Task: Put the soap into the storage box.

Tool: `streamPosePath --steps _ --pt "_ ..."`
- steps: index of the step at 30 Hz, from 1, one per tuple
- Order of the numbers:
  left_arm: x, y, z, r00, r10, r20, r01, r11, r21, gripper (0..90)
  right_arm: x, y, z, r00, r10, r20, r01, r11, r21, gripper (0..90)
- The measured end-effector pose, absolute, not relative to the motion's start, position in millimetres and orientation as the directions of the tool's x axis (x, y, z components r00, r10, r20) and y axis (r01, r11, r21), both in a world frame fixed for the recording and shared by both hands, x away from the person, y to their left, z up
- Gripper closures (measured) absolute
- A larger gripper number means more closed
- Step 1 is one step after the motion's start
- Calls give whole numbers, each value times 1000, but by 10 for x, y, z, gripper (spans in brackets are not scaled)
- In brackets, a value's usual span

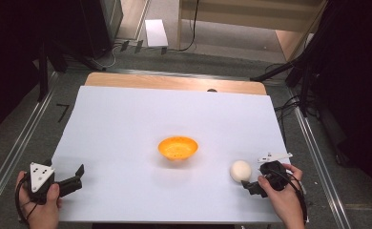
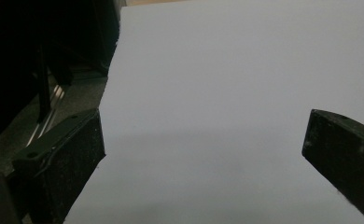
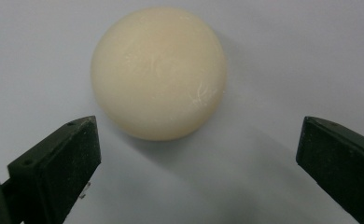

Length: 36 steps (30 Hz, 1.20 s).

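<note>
A cream-white ball [image 1: 240, 170] [image 3: 159, 72] rests on the white table sheet [image 1: 141, 124], right of an orange bowl [image 1: 178, 147] that stands in the middle. My right gripper [image 1: 247, 185] [image 3: 199, 149] sits just behind the ball, near the front right corner, jaws wide apart and not touching it. The ball lies just beyond the jaw tips in the right gripper view. My left gripper [image 1: 80, 172] [image 2: 203, 149] rests at the front left of the sheet, open, with bare sheet between its jaws.
The sheet's left edge [image 2: 110, 84] runs beside a grey floor strip with metal rails [image 1: 17, 152]. Dark stands and cables [image 1: 298, 76] crowd the right side beyond the table. A wooden table edge [image 1: 174, 82] shows at the back.
</note>
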<state>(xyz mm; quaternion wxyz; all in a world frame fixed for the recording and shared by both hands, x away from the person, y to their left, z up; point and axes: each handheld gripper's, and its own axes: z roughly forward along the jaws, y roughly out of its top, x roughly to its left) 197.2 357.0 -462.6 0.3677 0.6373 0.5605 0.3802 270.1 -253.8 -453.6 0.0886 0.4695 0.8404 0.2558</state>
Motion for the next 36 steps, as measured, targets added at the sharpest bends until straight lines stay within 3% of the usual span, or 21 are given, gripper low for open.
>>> streamPosePath --steps 36 --pt "1972 3559 -4627 91 993 82 437 -114 892 0 2857 -2245 -4602 -552 825 117 748 429 506 238"
